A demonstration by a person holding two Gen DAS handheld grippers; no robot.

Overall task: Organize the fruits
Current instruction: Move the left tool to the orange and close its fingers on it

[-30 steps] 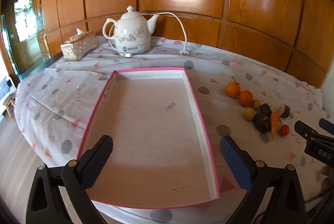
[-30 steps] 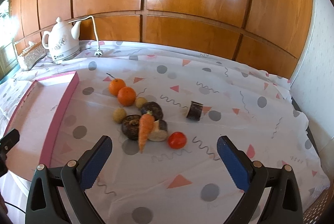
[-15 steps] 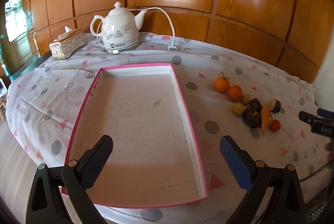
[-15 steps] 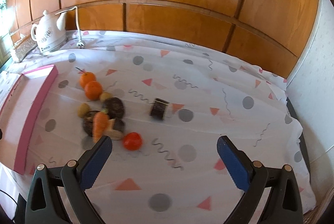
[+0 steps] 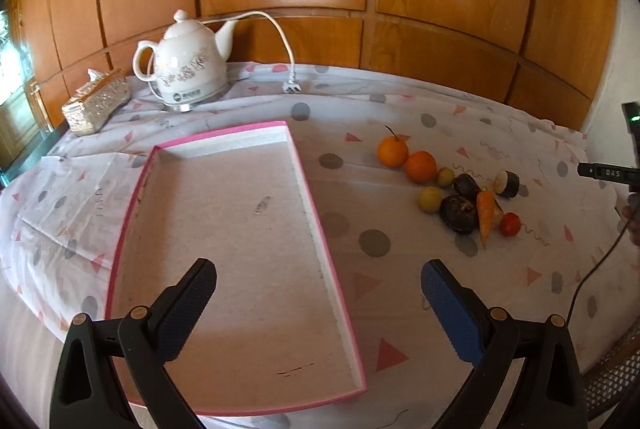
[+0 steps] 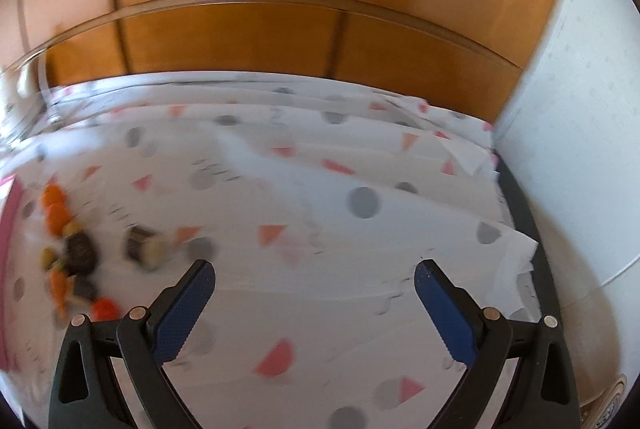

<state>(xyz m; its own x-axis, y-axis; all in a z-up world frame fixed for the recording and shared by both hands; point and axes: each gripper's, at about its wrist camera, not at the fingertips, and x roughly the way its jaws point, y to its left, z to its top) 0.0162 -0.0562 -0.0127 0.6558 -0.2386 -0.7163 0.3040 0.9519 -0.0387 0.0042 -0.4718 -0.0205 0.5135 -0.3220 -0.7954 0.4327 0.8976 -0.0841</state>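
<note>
Left hand-held gripper (image 5: 318,281) is spread wide and empty, hovering over the near end of the pink tray (image 5: 320,221), which lies bare on the desk (image 5: 380,281). Tissue box (image 5: 96,105) and white kettle (image 5: 188,69) sit at the back left, well apart from the work. The fruit pile (image 5: 456,189) lies right of the tray, not in it: two oranges (image 5: 406,159), small yellow-green fruits, dark round pieces, a carrot (image 5: 485,211), a small red tomato (image 5: 510,224), and a cut dark piece (image 5: 506,183) just beside the cluster. Right hand-held gripper (image 6: 314,285) is also released, nothing between the fingers.

Risks: the right view is heavily blurred and aimed at bare cloth with the pile at its far left edge, so a reach from this pose would likely miss. The items are touching; closing on one could roll the oranges or tomato away. The carrot leans on dark pieces and may slide. The loose cloth could bunch.

Versus earlier: the right wrist camera has swung right, pile shifted from centre to the left margin, sharp to smeared. The left view has turned right too, tray now lying left of centre and the pile fuller in frame. Both jaws unchanged; no fruit moved.
</note>
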